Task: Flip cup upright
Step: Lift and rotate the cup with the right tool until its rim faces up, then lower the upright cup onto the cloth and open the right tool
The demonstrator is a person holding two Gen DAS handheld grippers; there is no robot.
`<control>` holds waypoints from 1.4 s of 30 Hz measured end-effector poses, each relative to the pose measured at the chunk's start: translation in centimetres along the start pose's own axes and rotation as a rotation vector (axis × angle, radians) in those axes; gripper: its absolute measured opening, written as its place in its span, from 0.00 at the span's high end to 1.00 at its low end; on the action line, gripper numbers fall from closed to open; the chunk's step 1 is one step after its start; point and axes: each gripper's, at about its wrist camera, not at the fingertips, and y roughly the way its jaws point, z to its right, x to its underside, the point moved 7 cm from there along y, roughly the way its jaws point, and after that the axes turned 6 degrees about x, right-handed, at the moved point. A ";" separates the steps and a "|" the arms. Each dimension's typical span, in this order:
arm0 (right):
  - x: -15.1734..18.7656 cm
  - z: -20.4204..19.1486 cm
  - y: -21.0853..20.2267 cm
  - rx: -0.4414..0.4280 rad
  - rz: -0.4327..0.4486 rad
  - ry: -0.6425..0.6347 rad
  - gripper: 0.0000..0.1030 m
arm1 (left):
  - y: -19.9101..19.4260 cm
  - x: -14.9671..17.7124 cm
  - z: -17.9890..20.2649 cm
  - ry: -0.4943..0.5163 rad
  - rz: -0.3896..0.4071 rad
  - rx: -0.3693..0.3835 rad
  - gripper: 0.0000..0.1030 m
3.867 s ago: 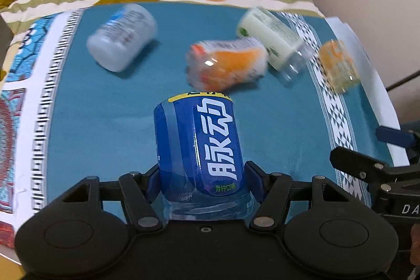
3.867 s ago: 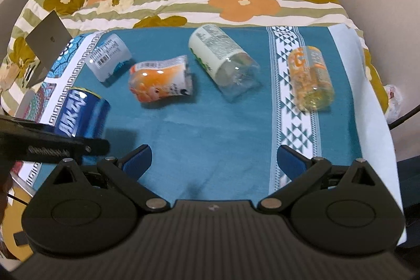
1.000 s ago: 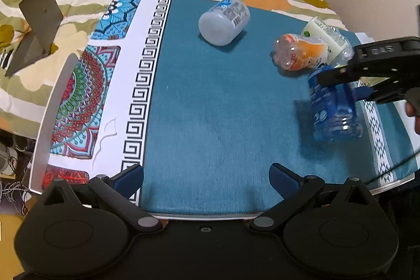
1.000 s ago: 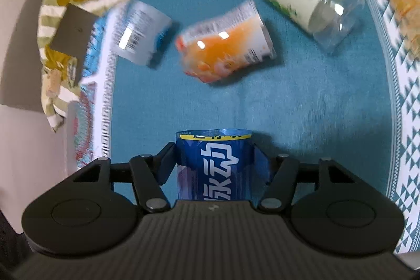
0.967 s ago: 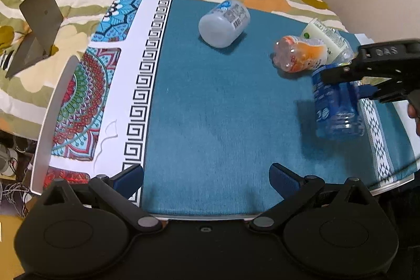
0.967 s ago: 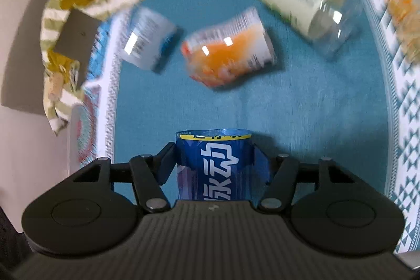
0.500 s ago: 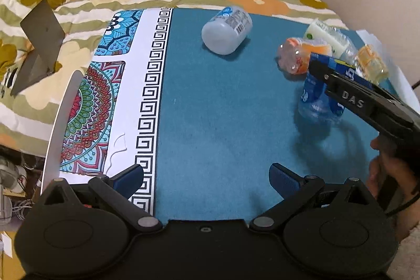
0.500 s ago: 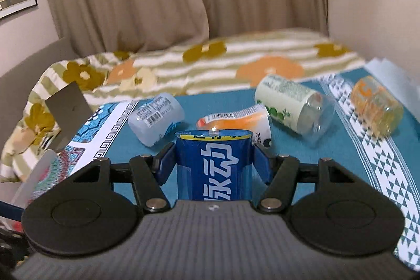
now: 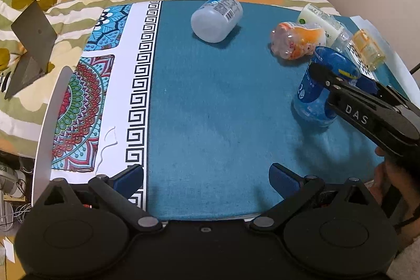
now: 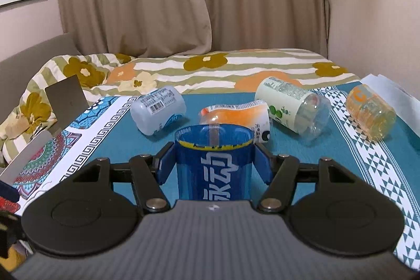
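Note:
The blue cup point(image 10: 214, 167), cut from a blue-labelled bottle, stands upright on the teal cloth with its open mouth up. My right gripper point(image 10: 214, 162) is shut on the blue cup, one finger on each side. In the left wrist view the blue cup point(image 9: 319, 85) stands at the right with my right gripper point(image 9: 338, 82) around it. My left gripper point(image 9: 206, 179) is open and empty over the near edge of the table.
Several other cups lie on their sides behind: a white one point(image 10: 157, 113), an orange crumpled one point(image 10: 236, 113), a cream-and-clear one point(image 10: 291, 104) and a yellow one point(image 10: 370, 112). A flowered quilt point(image 10: 210, 70) lies beyond the table. A patterned white cloth border point(image 9: 110, 85) is at the left.
My right gripper has turned the blue cup from tilted to upright and set it on the cloth. My left gripper, which held the cup earlier, stays open and back.

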 end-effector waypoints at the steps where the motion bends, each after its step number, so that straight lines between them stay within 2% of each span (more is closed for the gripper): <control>1: 0.1 0.0 -0.1 0.000 -0.014 -0.004 0.24 | 0.1 0.0 0.0 0.001 -0.003 0.001 0.00; 14: 0.0 -1.7 -0.5 0.041 -0.201 -0.119 0.24 | 1.1 1.0 0.6 -0.023 -0.046 0.008 0.00; 23: -0.1 -1.5 0.0 0.028 -0.243 -0.105 0.22 | 1.1 1.2 0.7 -0.042 -0.040 0.011 0.00; 27: 0.3 -1.4 0.3 0.040 -0.267 -0.093 0.14 | 1.1 1.3 0.7 -0.047 -0.041 0.006 0.00; 30: 0.4 -1.5 0.4 0.053 -0.260 -0.103 0.00 | 1.1 1.5 0.5 -0.056 -0.041 0.000 0.00; 37: 0.5 -1.4 0.6 0.037 -0.288 -0.095 0.00 | 0.5 1.6 0.4 -0.084 -0.035 0.000 0.00; 42: -0.5 -1.1 -0.8 0.035 -0.307 -0.115 0.00 | -1.0 0.8 0.9 -0.082 -0.004 0.002 0.00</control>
